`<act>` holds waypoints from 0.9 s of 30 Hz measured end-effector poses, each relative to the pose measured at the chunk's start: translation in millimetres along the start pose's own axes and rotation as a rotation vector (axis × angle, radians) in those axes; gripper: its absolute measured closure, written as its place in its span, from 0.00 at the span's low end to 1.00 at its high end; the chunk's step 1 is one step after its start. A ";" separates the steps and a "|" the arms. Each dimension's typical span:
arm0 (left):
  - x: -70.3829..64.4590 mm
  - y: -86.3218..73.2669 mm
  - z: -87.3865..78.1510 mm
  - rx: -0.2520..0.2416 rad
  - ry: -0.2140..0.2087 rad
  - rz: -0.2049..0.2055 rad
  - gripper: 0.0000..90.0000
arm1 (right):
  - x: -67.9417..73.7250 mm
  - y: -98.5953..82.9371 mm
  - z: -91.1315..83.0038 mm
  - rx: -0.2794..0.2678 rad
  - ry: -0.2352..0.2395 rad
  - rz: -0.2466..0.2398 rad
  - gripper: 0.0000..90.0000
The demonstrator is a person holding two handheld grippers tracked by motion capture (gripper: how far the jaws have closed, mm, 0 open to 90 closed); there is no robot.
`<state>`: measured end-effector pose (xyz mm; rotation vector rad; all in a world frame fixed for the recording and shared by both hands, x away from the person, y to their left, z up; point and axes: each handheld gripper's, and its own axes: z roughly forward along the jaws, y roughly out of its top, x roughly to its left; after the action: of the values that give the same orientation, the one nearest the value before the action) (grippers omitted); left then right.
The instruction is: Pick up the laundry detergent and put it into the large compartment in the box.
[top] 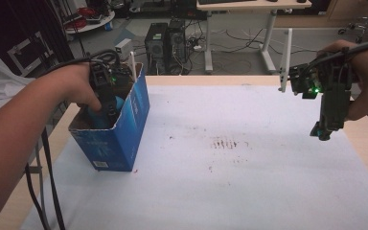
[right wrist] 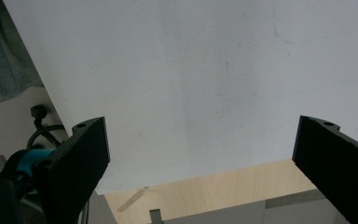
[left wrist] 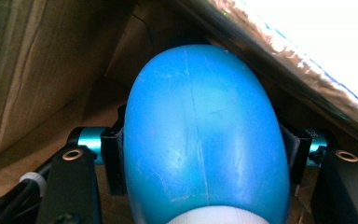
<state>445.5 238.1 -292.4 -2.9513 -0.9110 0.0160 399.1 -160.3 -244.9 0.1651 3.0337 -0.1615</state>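
I have my left claw [top: 106, 111] down inside the blue carton [top: 124, 134], pinching a blue rounded object [left wrist: 200, 135] between its jaws; I judge it is either going in or coming out. The left gripper view shows that grip. My right claw [top: 323, 132] hangs spread, well apart over the desk [top: 249, 191]

Cardboard walls of the blue box [top: 124, 129] close tightly around the left tongs [left wrist: 200, 154], and a blue bottle [left wrist: 200, 140] fills the gap between them. Below the right tongs [top: 322, 132], the white-covered desk [top: 249, 182] lies open.
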 end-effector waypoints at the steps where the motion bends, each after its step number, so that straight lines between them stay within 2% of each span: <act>1: 0.3 0.1 0.0 0.004 -0.001 0.001 0.41 | 0.3 -0.8 -0.1 0.005 -0.001 0.010 0.03; 10: 1.8 0.2 -1.1 0.004 -0.010 -0.010 0.40 | -0.6 -1.9 0.4 0.002 0.001 0.010 0.03; 17: 2.7 -3.6 -6.2 -0.008 0.000 -0.025 0.35 | -0.3 0.8 1.6 0.002 0.002 0.003 0.03; 21: 2.9 -4.9 -8.4 -0.014 -0.012 -0.032 0.34 | -0.1 1.6 1.6 0.004 0.000 0.001 0.03; 27: 2.9 -4.3 -15.1 -0.024 -0.008 -0.027 0.30 | 2.1 3.8 2.1 0.013 0.002 0.004 0.03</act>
<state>445.8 242.6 -277.1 -2.9621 -0.9591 0.0157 397.7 -156.6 -247.6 0.1721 3.0346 -0.1805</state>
